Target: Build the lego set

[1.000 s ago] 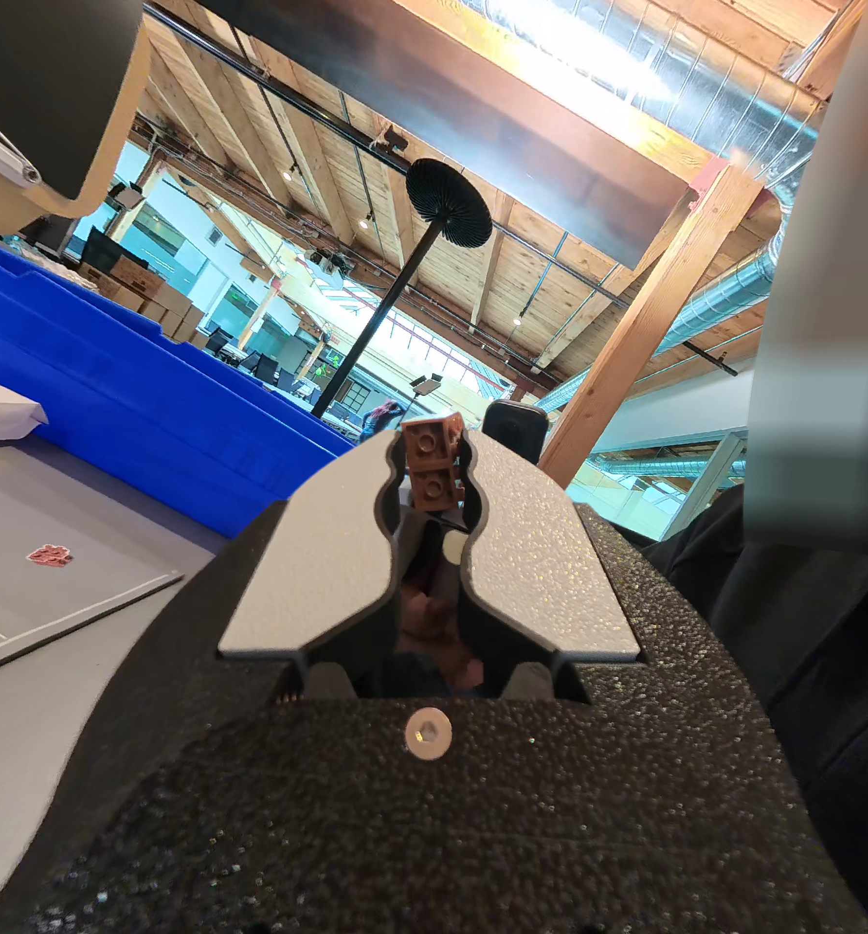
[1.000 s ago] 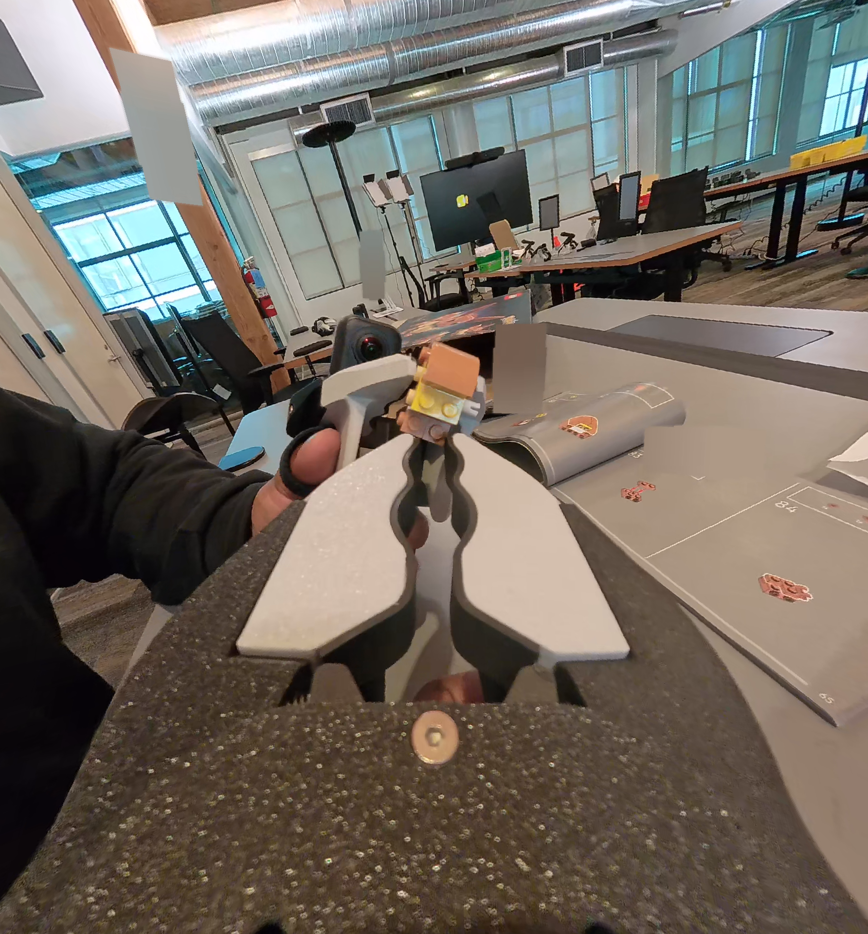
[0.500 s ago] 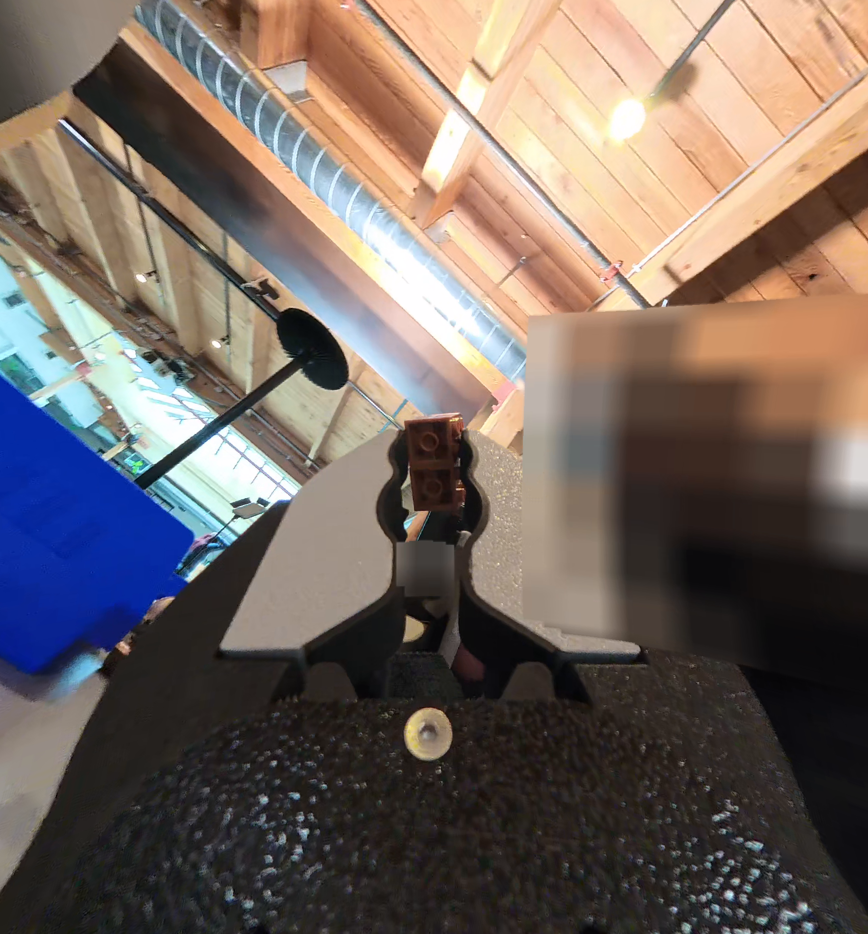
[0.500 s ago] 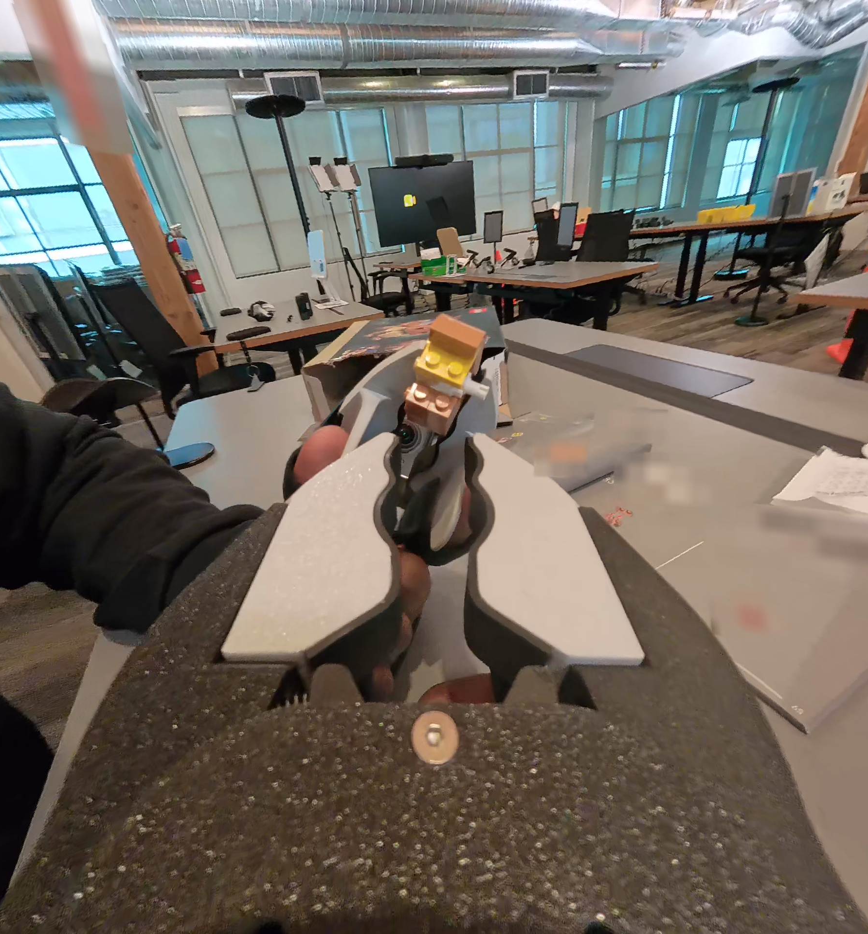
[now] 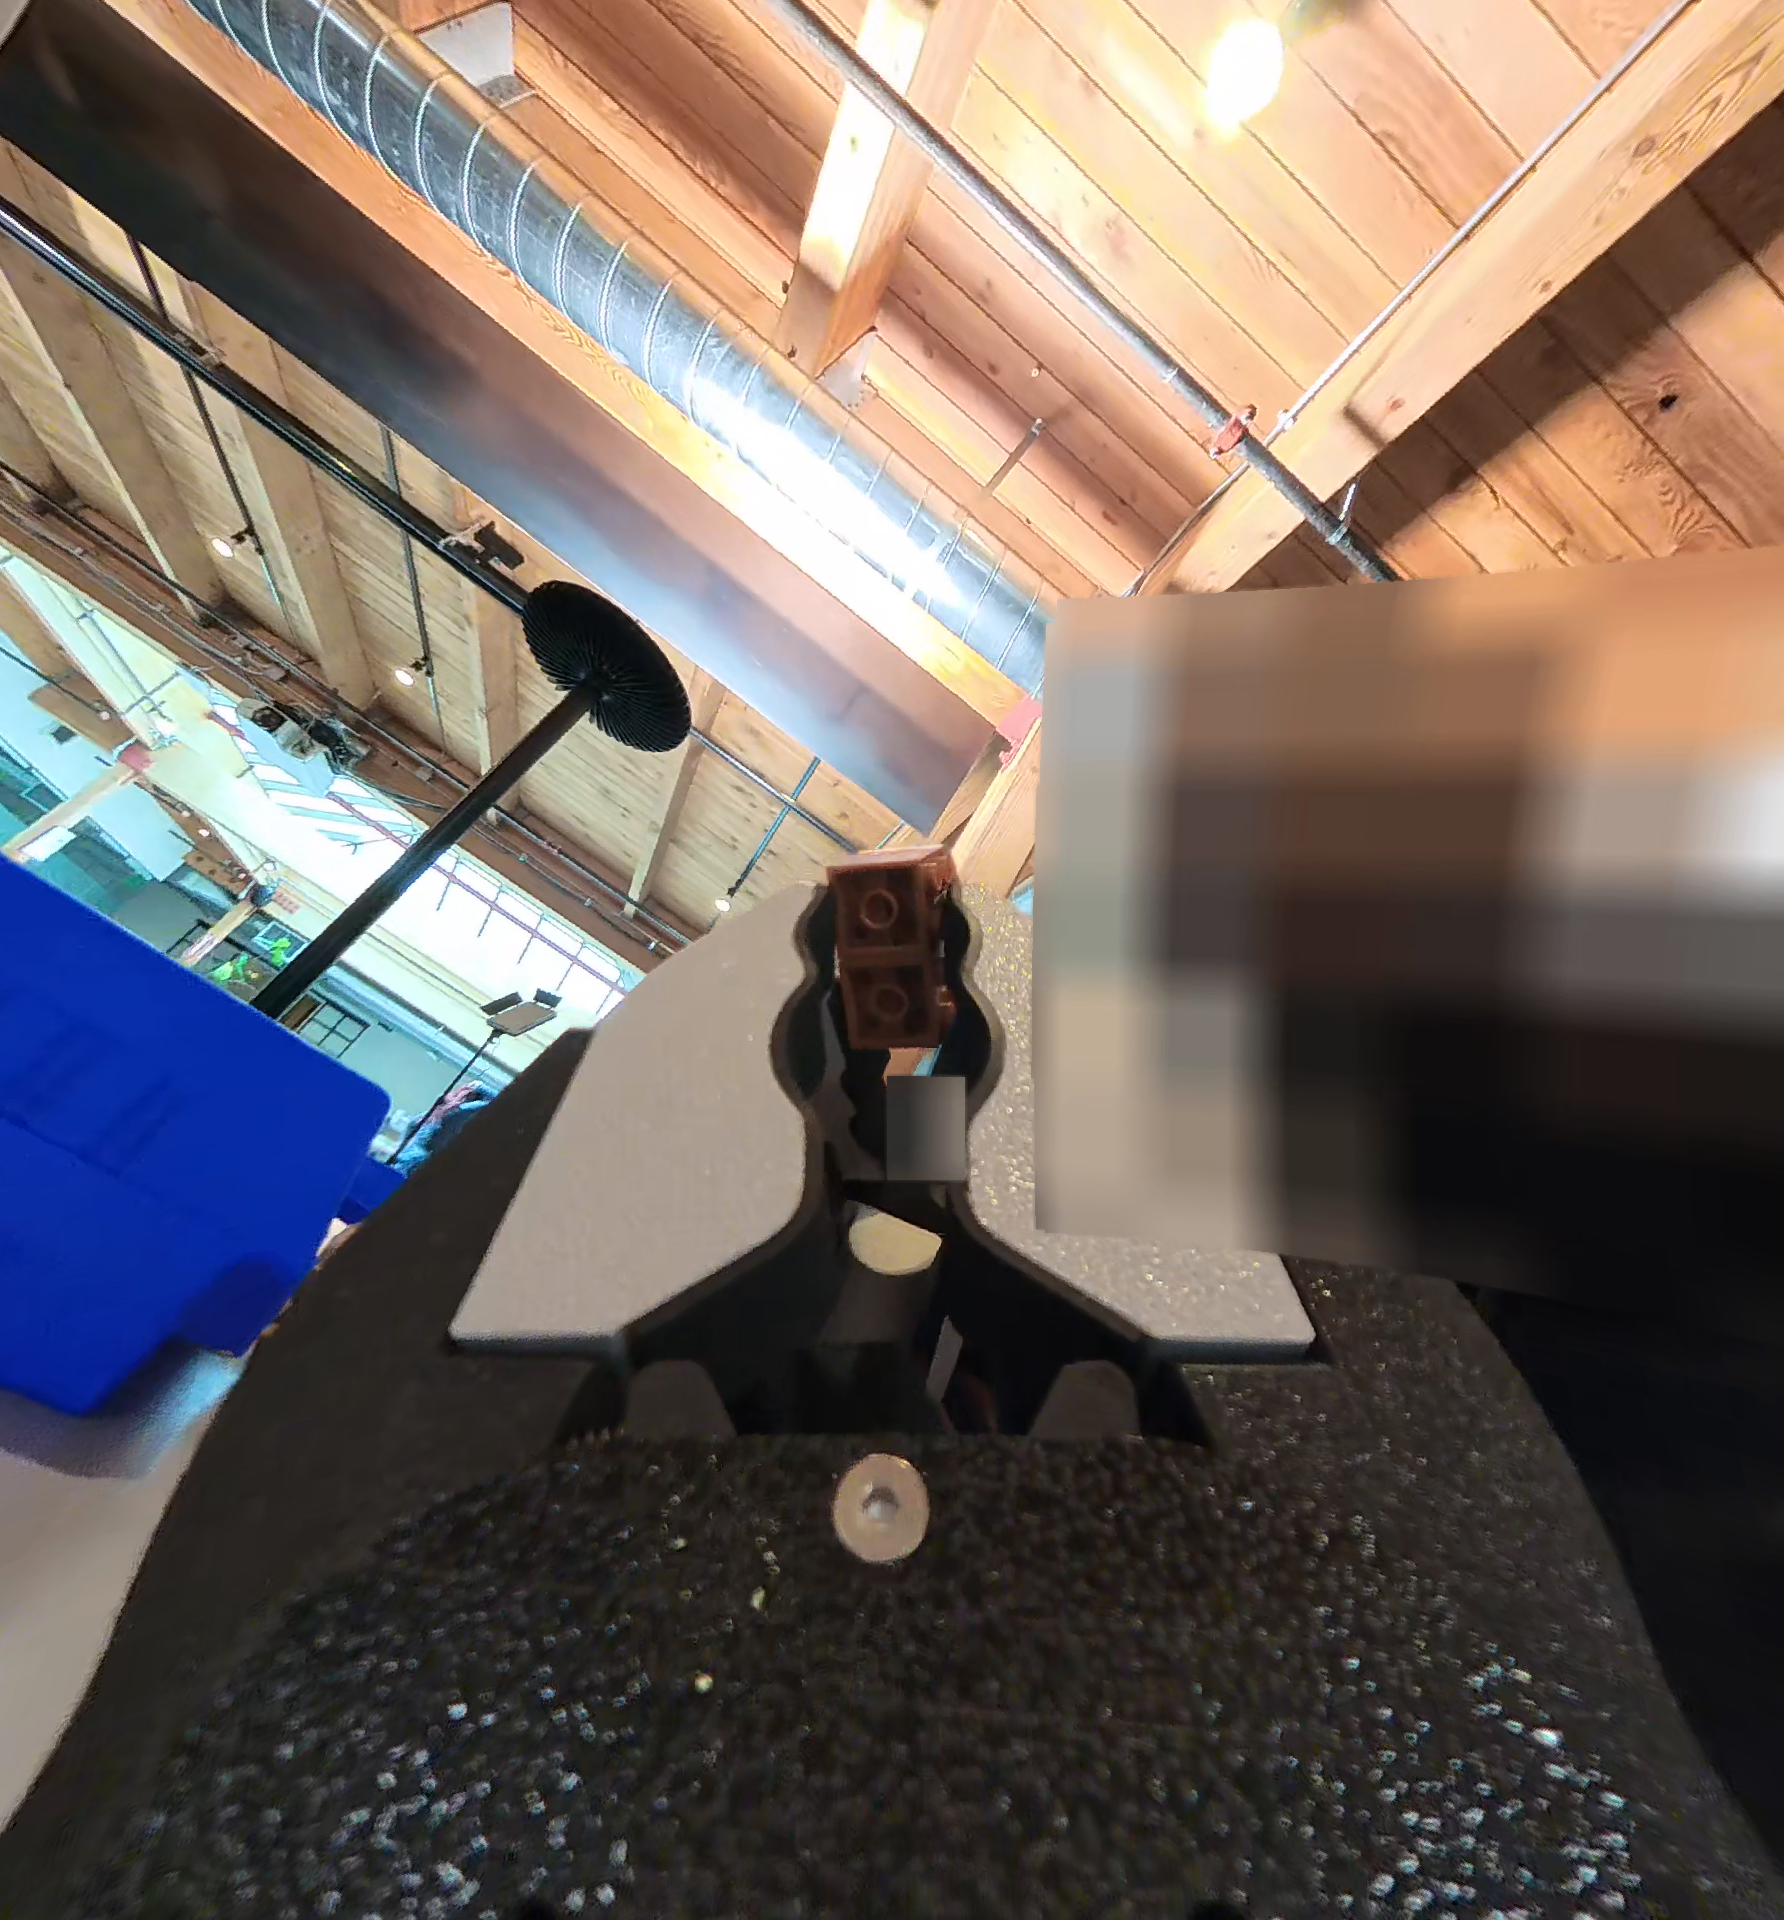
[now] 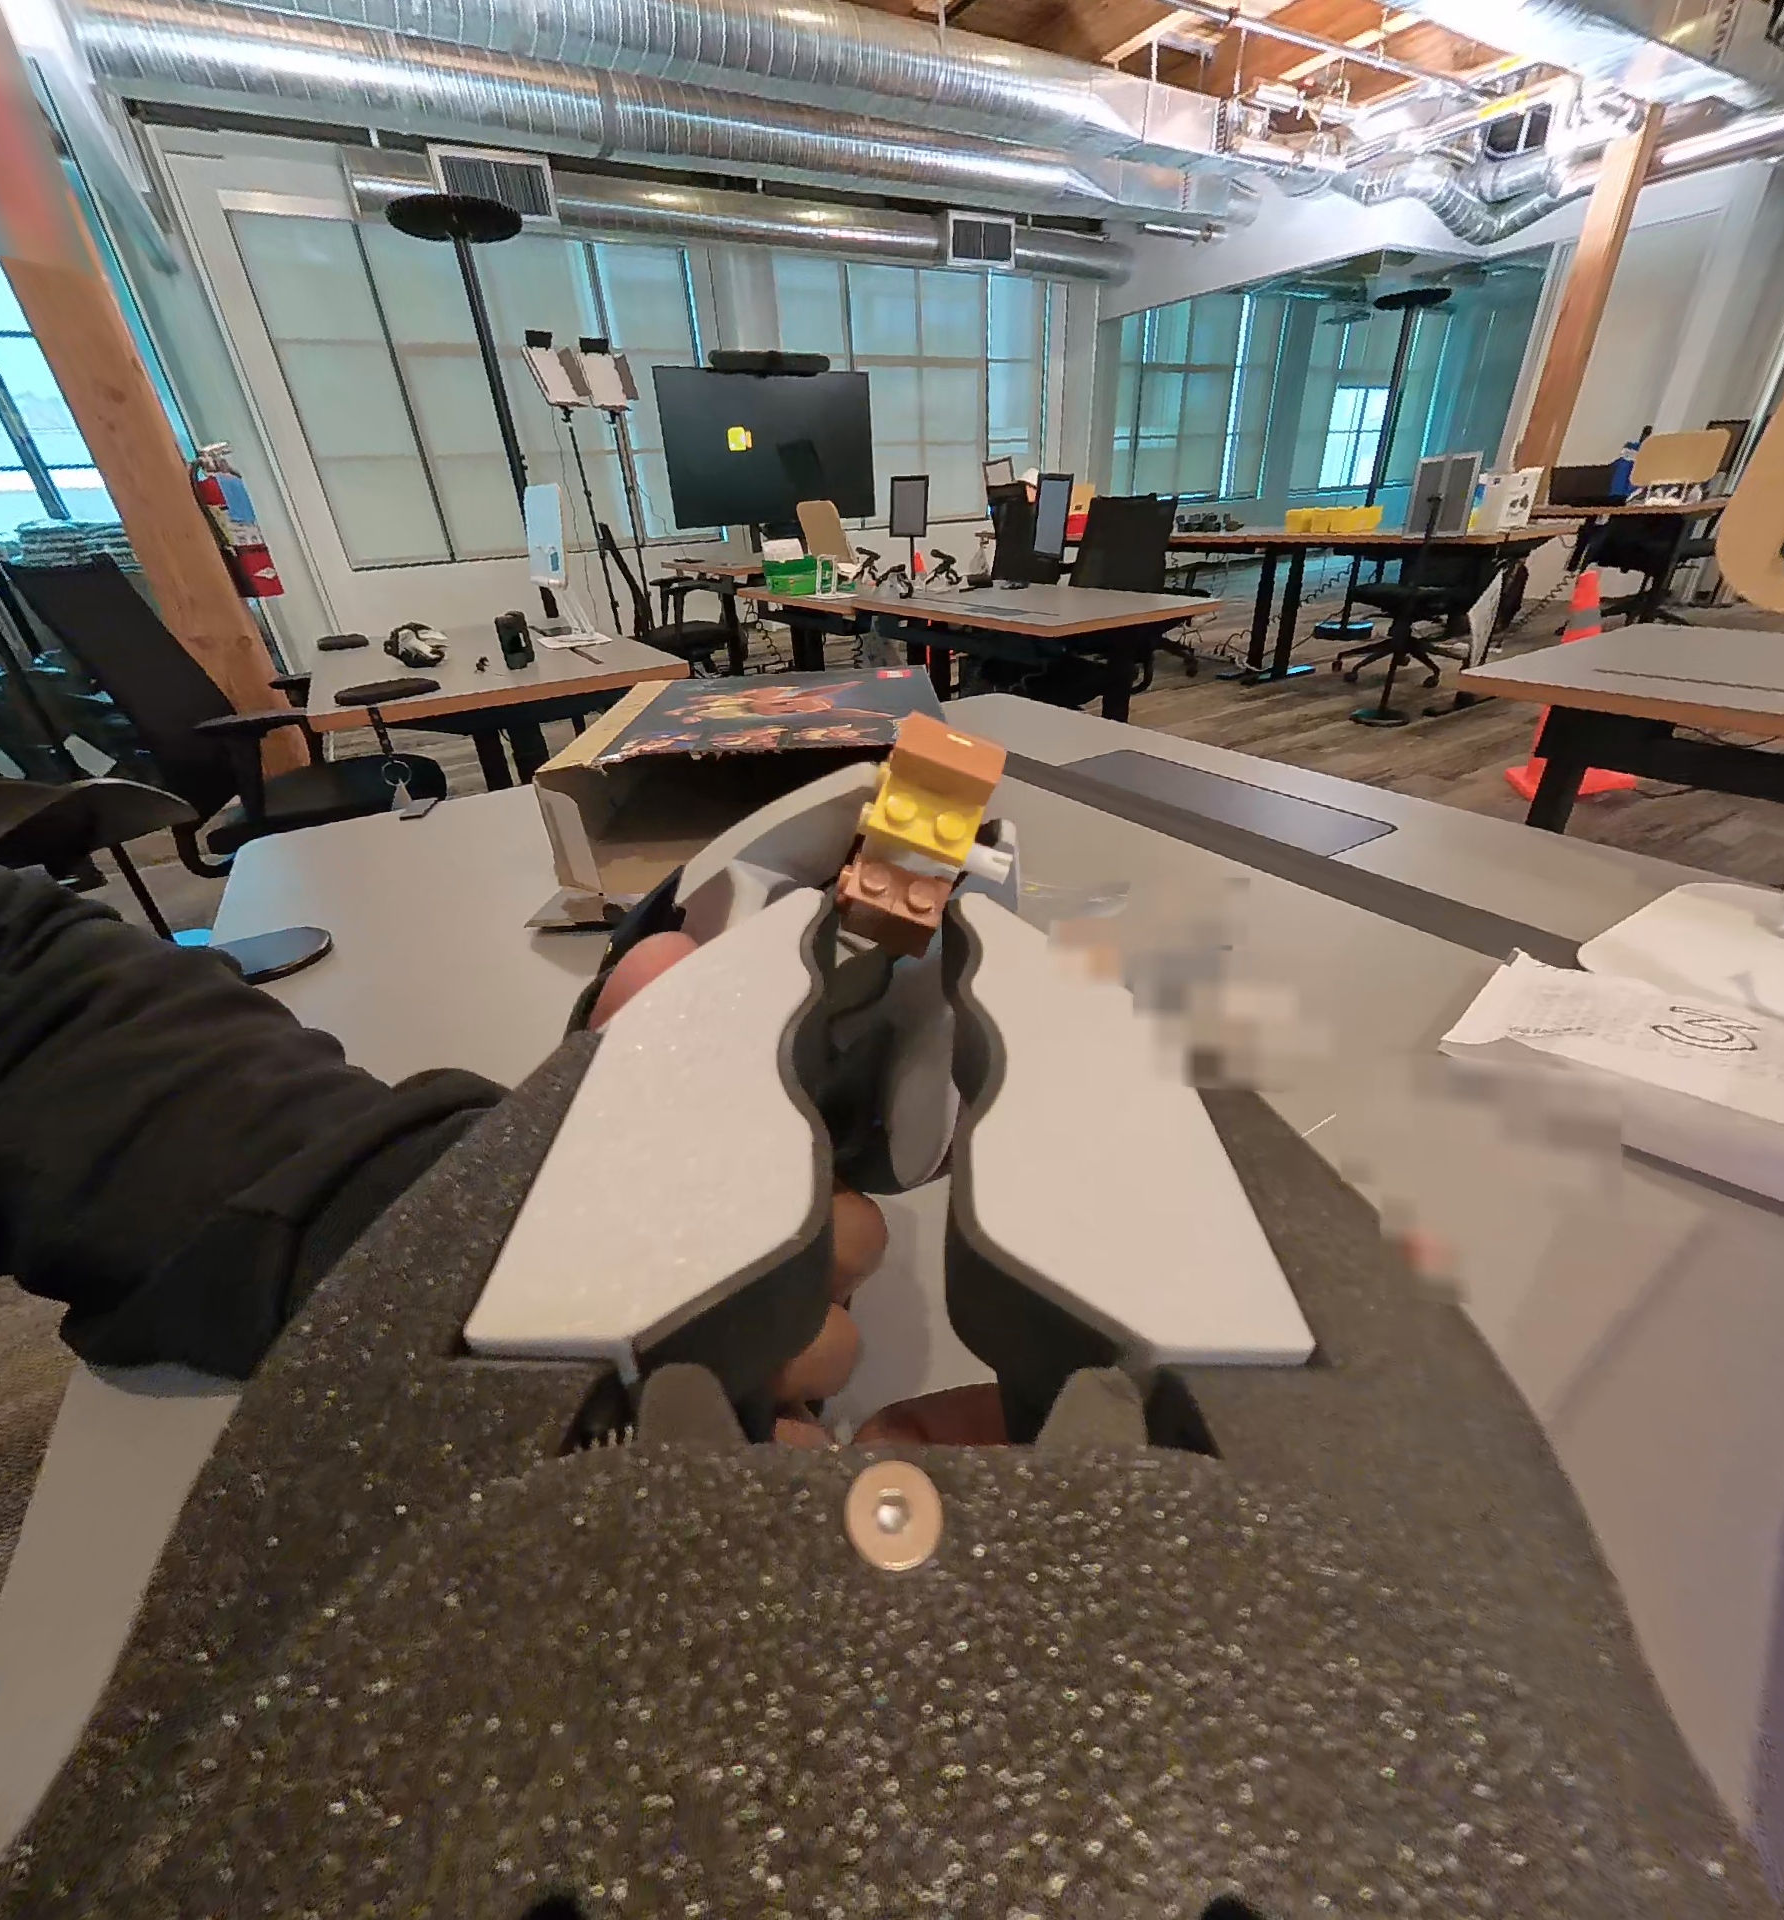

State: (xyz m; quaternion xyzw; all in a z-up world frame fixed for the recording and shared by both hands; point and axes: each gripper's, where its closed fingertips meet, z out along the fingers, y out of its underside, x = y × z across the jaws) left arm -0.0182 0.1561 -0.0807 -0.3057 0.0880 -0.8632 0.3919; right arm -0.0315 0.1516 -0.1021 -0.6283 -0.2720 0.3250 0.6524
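My left gripper (image 5: 888, 940) points up at the ceiling and is shut on a small brick assembly (image 5: 883, 961), whose brown underside faces that camera. In the right wrist view the same assembly (image 6: 919, 831) shows a brown brick at the bottom, a white piece, a yellow plate and a tan top. My right gripper (image 6: 893, 920) has its fingertips closed against the sides of the bottom brown brick. The left gripper's grey fingers (image 6: 753, 862) sit just behind it, held by a hand in a black sleeve (image 6: 88, 1091).
A blue bin (image 5: 88, 1143) is at the left in the left wrist view. On the grey table (image 6: 400, 935) an open cardboard box (image 6: 722, 748) lies behind the grippers, and white papers (image 6: 1646, 1049) lie at the right. Desks and chairs stand farther back. My two grippers' fingertips are within a few centimetres of each other.
The left gripper tilted up toward the ceiling, still gripping the assembly. The right gripper's fingers spread wider, then closed in around the bottom brown brick.
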